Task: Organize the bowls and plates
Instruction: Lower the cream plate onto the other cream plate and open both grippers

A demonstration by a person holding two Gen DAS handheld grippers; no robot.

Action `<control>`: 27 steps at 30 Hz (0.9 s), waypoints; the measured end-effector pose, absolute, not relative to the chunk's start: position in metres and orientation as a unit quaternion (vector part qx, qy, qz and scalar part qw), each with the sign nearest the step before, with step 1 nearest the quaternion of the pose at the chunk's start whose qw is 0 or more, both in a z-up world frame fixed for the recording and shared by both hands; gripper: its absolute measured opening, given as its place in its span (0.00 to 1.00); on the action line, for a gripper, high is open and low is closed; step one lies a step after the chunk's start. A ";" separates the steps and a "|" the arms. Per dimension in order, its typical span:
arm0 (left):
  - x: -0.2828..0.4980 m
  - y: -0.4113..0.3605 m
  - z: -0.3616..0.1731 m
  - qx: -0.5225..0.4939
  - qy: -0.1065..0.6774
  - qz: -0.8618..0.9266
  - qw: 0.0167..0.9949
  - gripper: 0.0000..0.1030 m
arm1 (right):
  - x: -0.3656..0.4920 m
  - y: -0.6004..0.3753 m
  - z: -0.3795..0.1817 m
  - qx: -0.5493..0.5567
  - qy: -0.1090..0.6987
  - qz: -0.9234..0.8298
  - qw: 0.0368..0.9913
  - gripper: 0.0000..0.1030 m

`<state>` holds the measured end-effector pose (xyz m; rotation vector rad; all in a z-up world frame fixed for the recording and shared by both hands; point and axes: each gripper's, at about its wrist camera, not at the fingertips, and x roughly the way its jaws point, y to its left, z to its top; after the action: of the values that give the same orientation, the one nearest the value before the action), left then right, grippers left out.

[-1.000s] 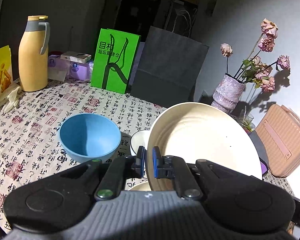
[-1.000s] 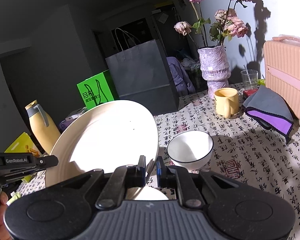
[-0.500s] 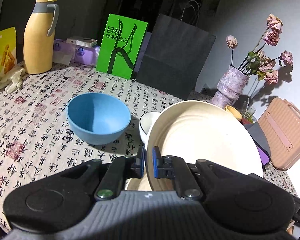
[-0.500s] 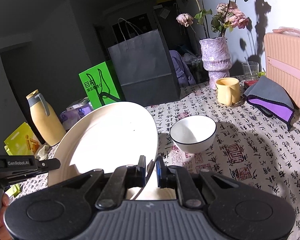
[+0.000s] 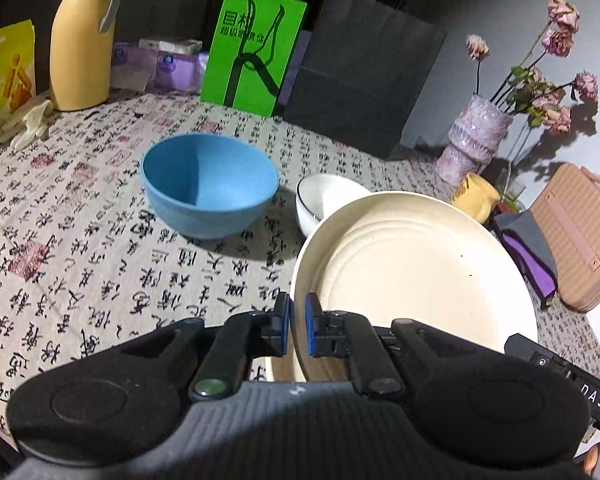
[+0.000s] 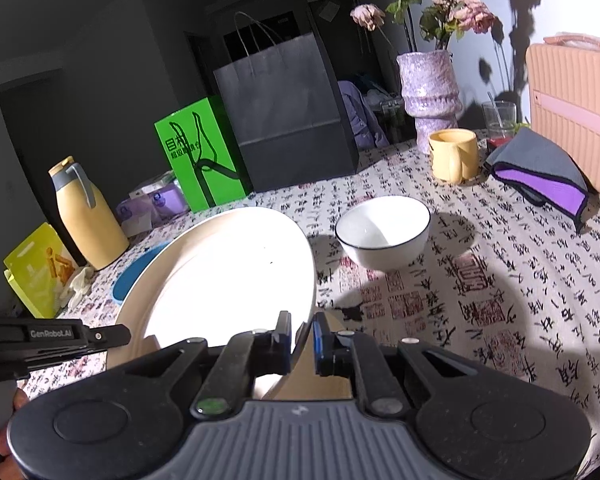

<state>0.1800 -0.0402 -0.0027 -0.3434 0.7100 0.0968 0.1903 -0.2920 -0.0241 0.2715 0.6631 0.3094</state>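
I have the cream plate point(image 5: 412, 280) pinched on two sides at once: my left gripper point(image 5: 297, 322) has its blue pads closed on the rim at the plate's near left edge, and my right gripper point(image 6: 302, 336) clamps the rim on the opposite side, so the plate hangs tilted between them above the tablecloth point(image 5: 80, 240) printed with calligraphy. Under the plate's near edge, in both wrist views, I can make out a second pale dish point(image 5: 282, 368), though too little shows to say whether the two touch. From the plate in the left view, the white bowl with a dark rim point(image 5: 324, 200) sits at about 11 o'clock, partly hidden behind the plate's far edge, and the blue bowl point(image 5: 210, 186) stands further out at 10 o'clock, apart from the white one. At 1 o'clock I see the yellow mug point(image 5: 478, 196) and behind it the lilac vase point(image 5: 474, 140) of dried roses; at 3 o'clock lies a grey and purple cloth point(image 5: 530, 248) against a pink ribbed case point(image 5: 580, 236). Along the far edge stand a dark paper bag point(image 5: 360, 72), a green box point(image 5: 254, 50) and, at the far left, a yellow flask point(image 5: 84, 36)
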 end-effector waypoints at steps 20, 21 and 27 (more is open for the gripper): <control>0.183 -0.047 -0.041 -0.160 0.379 0.044 0.910 0.08 | 0.196 -0.299 -0.071 0.149 0.374 0.143 0.904 0.10; 0.182 -0.047 -0.042 -0.160 0.379 0.044 0.910 0.08 | 0.196 -0.299 -0.073 0.148 0.375 0.142 0.904 0.10; 0.181 -0.051 -0.041 -0.145 0.376 0.048 0.914 0.08 | 0.195 -0.296 -0.074 0.138 0.374 0.139 0.907 0.10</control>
<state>0.1812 -0.0507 -0.0407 -0.2993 0.7736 0.0984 0.1953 -0.2962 -0.0736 0.2846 0.7725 0.2862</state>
